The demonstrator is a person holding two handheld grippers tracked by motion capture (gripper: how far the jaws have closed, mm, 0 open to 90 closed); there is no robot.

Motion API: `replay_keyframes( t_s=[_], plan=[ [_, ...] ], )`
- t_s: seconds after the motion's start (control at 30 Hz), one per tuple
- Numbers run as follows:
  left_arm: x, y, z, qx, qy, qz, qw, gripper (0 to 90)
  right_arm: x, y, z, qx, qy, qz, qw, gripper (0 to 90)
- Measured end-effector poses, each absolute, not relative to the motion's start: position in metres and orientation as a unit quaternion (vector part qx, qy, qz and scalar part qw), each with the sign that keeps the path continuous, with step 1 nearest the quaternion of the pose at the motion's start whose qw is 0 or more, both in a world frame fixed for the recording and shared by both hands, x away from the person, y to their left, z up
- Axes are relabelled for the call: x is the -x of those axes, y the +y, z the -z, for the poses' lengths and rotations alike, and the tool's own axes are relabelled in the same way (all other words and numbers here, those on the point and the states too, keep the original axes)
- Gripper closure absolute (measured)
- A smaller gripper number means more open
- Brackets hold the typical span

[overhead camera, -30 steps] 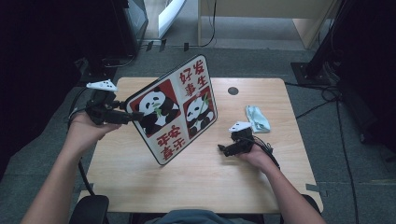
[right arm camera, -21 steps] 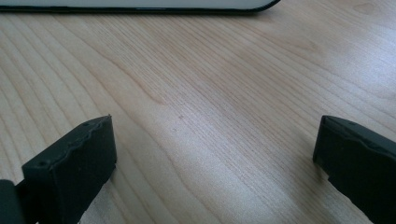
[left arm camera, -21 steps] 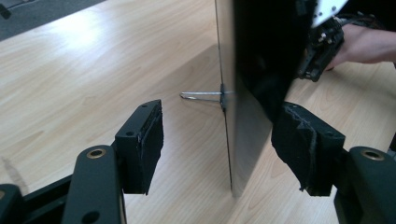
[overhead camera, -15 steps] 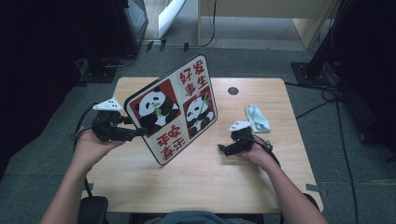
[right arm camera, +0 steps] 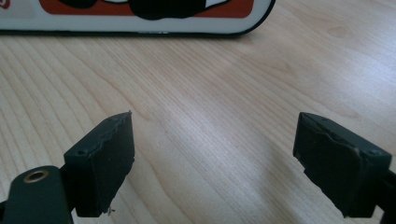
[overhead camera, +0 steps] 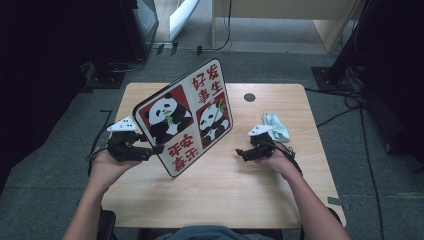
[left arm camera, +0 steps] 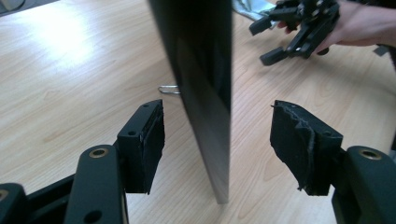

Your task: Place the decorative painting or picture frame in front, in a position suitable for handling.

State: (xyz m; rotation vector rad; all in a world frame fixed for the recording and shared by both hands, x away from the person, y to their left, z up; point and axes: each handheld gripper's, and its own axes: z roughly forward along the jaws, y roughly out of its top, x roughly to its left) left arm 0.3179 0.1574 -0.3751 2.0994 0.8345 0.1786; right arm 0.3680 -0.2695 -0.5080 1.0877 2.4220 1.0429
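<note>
A board point(overhead camera: 187, 117) with two pandas and red characters stands on edge on the wooden table point(overhead camera: 225, 200), leaning back. My left gripper point(overhead camera: 155, 149) is at its lower left edge. In the left gripper view the board's thin dark edge point(left arm camera: 205, 93) runs between the jaws, and both pads stand clear of it, so the gripper point(left arm camera: 217, 140) is open. My right gripper point(overhead camera: 241, 153) rests low over the table to the right of the board, open with nothing between its fingers. Its jaws have just been closing a little. In the right gripper view the board's bottom edge point(right arm camera: 140, 14) lies ahead of that gripper point(right arm camera: 212, 154).
A crumpled pale cloth point(overhead camera: 275, 125) lies just behind my right hand. A small dark round hole point(overhead camera: 249, 97) sits near the table's far edge. A small metal clip point(left arm camera: 169, 88) lies on the wood by the board. Cables run on the floor around the table.
My left hand has sunk and come nearer along the board's left edge, from its upper corner to its lower part. The board and my right hand have stayed in place.
</note>
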Motion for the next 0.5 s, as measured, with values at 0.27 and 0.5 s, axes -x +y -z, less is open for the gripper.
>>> replay_keyframes(
  t_s=[0.27,0.5],
  plan=[
    [-0.316,0.158,0.392,-0.834,0.339,-0.063,0.431,36.6,-0.374,-0.276,0.504,-0.394,0.837,-0.36,0.119,14.6],
    [-0.316,0.157,0.398,-0.836,0.337,-0.06,0.428,36.8,-0.378,-0.286,0.498,-0.399,0.83,-0.367,0.128,25.4]
  ],
)
